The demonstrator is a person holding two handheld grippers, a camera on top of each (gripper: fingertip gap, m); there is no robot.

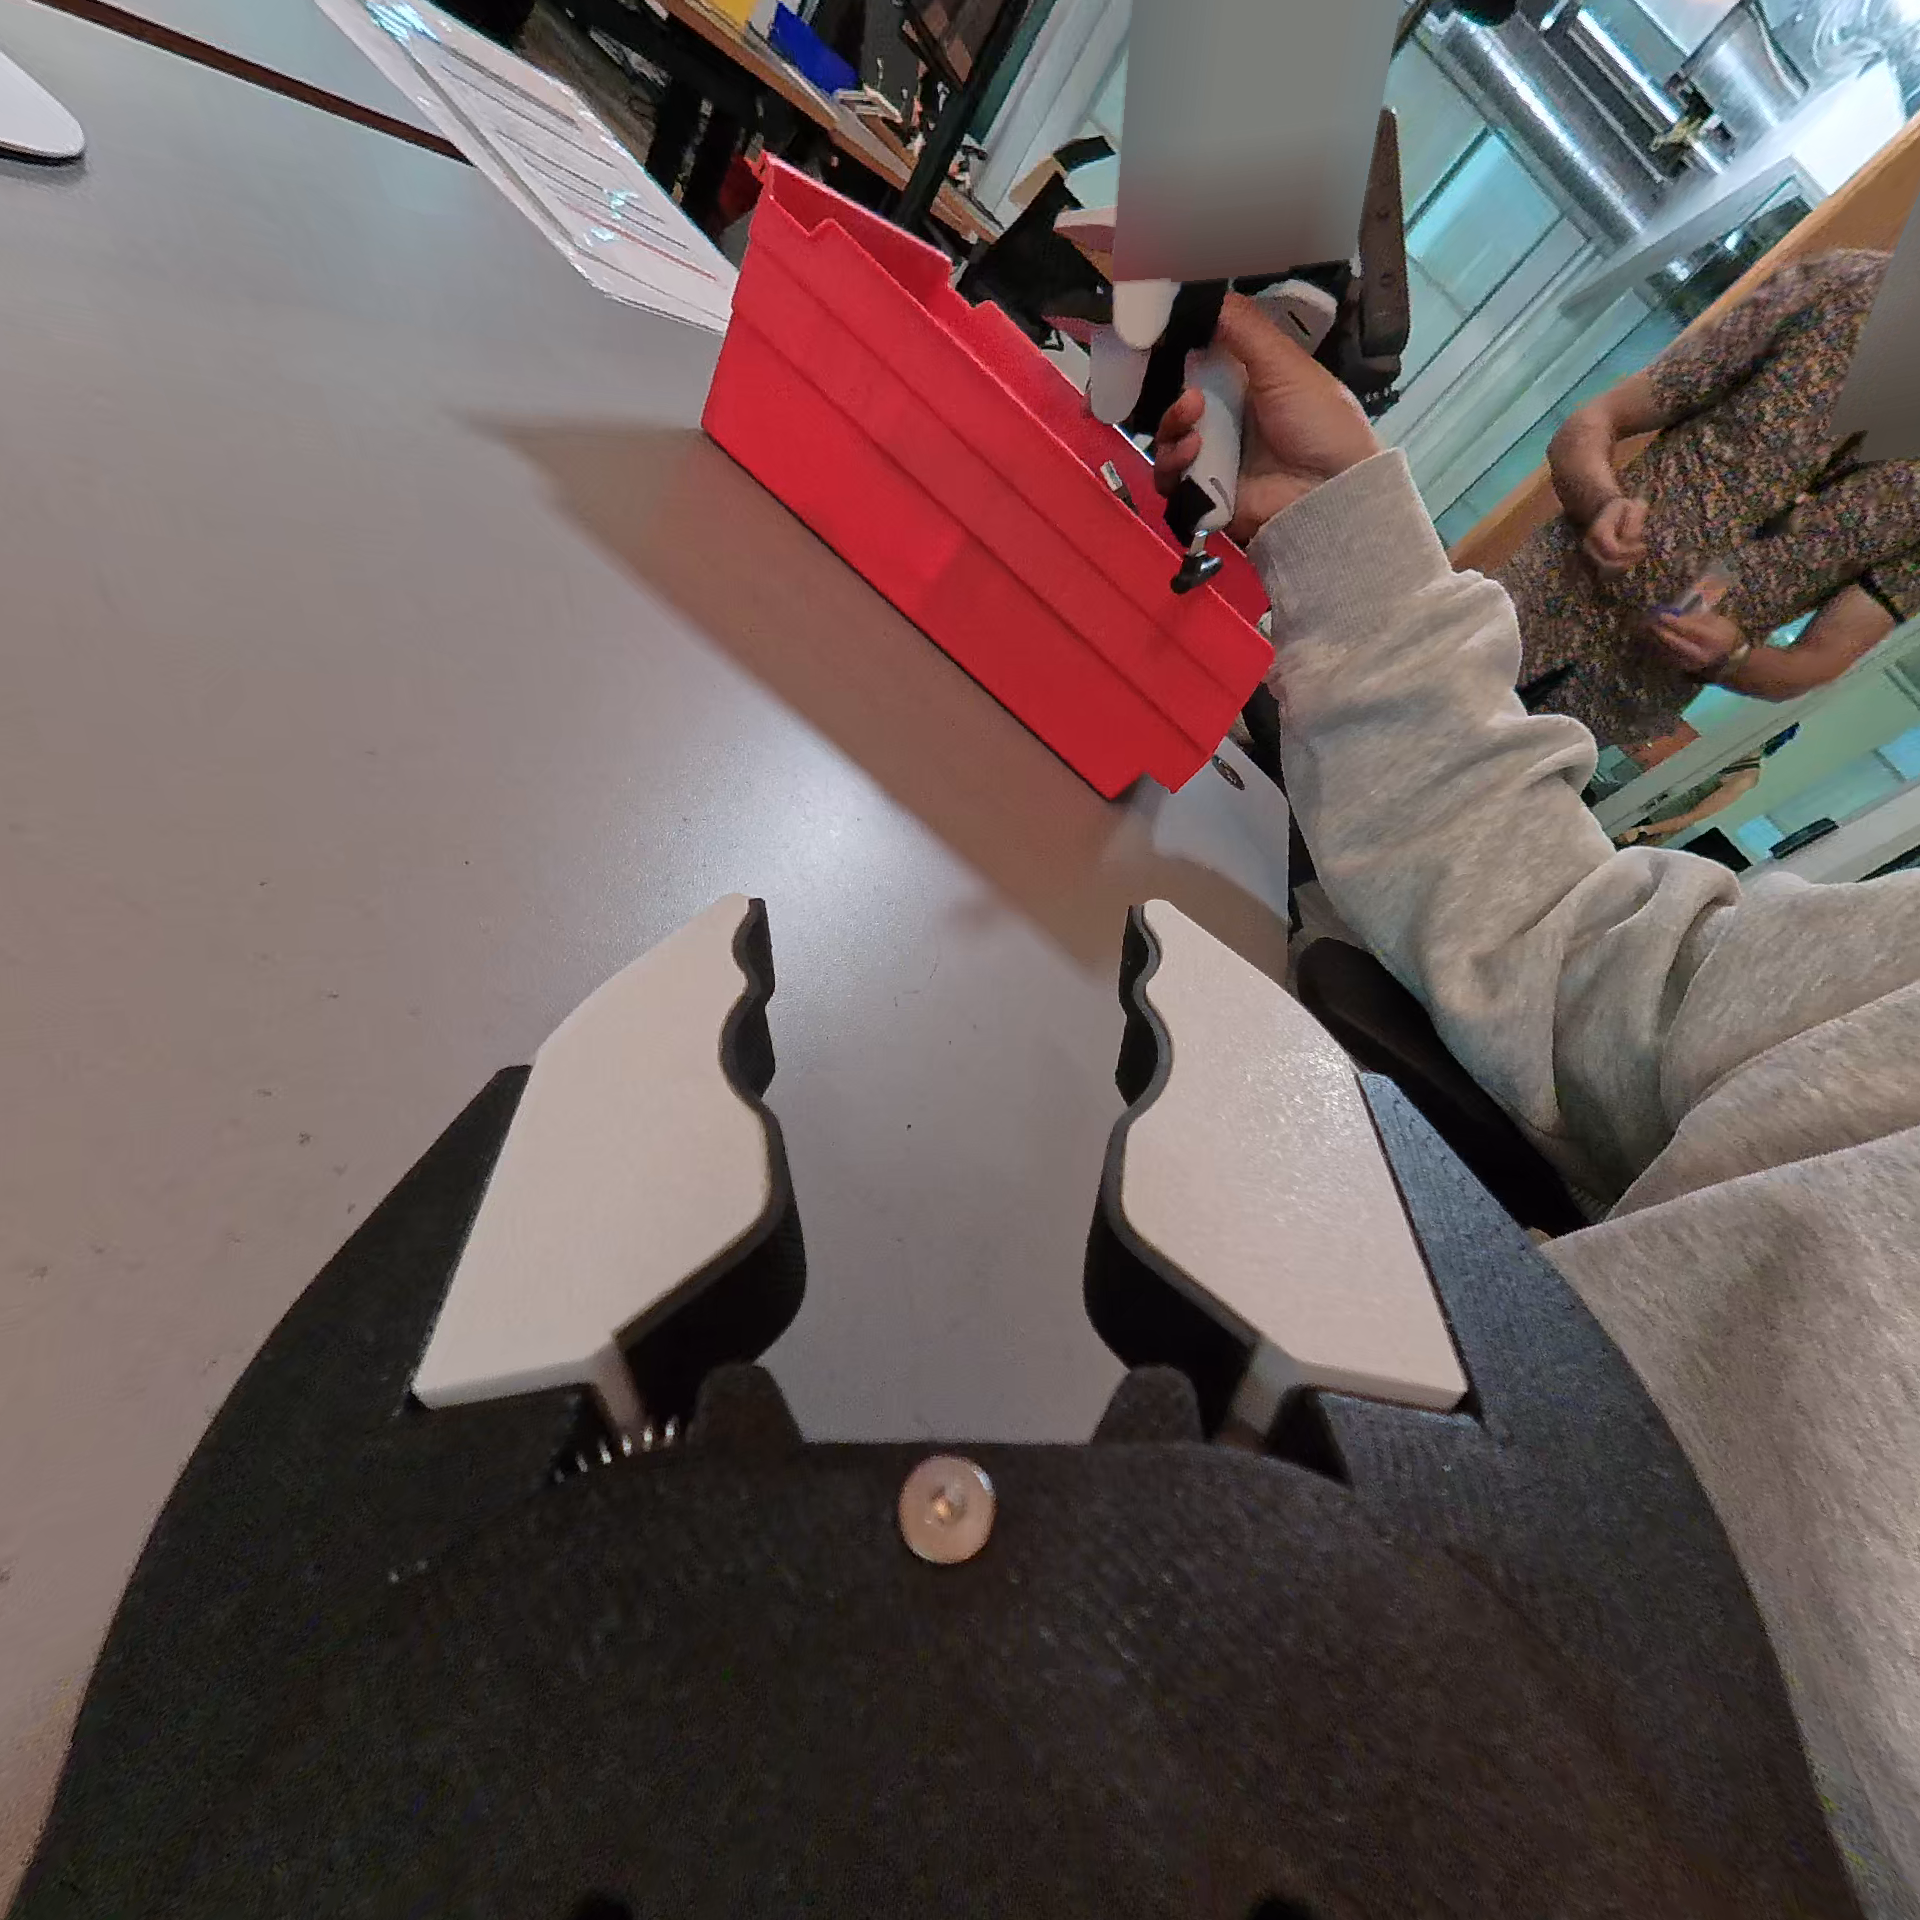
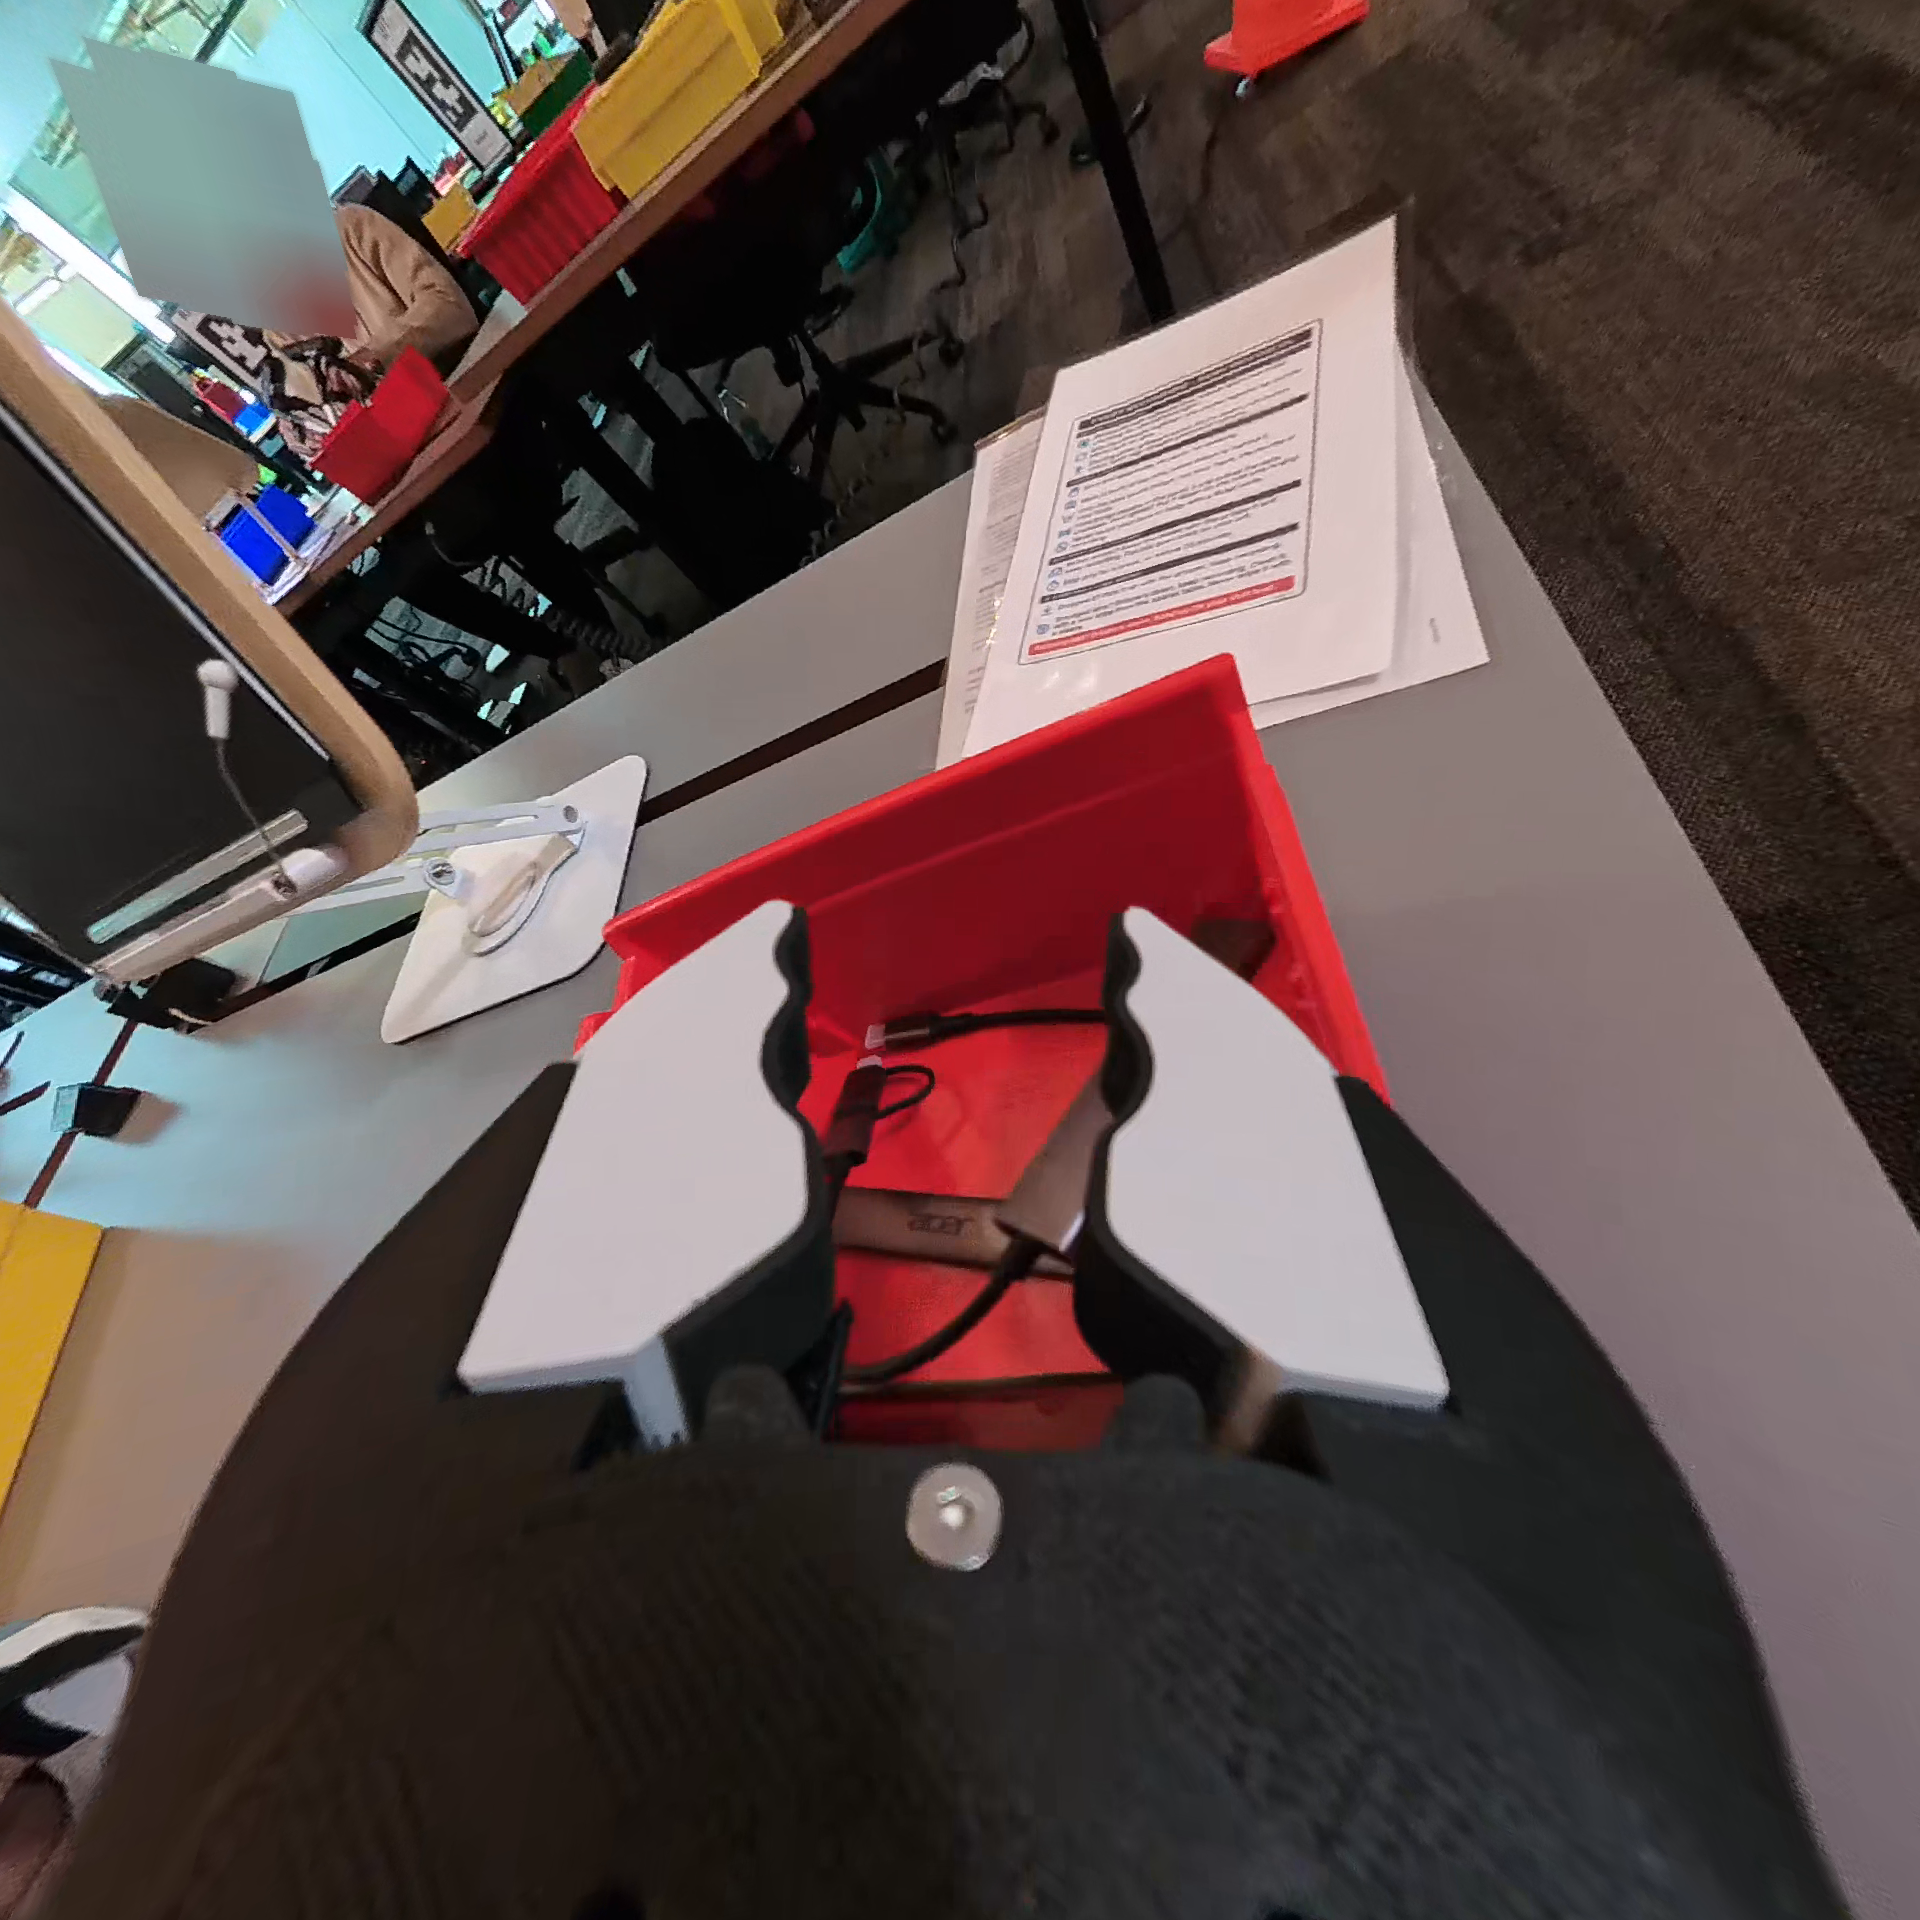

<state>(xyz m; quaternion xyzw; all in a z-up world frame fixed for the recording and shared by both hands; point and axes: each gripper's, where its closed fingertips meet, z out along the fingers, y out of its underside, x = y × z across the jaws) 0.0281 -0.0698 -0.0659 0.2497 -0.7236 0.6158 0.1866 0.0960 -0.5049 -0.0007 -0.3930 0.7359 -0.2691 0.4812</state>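
Note:
My left gripper [image 1: 945, 914] is open and empty, low over the grey table [image 1: 312, 727], with a red plastic bin [image 1: 966, 499] a short way ahead. A hand in a grey sleeve [image 1: 1455, 790] holds my right gripper [image 1: 1127, 343] over the bin's near end. In the right wrist view my right gripper [image 2: 951, 935] is open just above the inside of the red bin [image 2: 1039, 821]. Black cables [image 2: 883, 1101] with plugs and a flat grey device [image 2: 935, 1226] lie on the bin floor below the jaws. Neither gripper holds anything.
Laminated sheets [image 2: 1195, 499] lie beyond the bin near the table's edge. A dark screen [image 2: 156, 707] on a white stand base [image 2: 520, 894] is to the left. A yellow object [image 2: 42, 1330] sits at the near left. People stand in the background [image 1: 1745, 468]. My hands' fingertips stand some 45 cm from each other.

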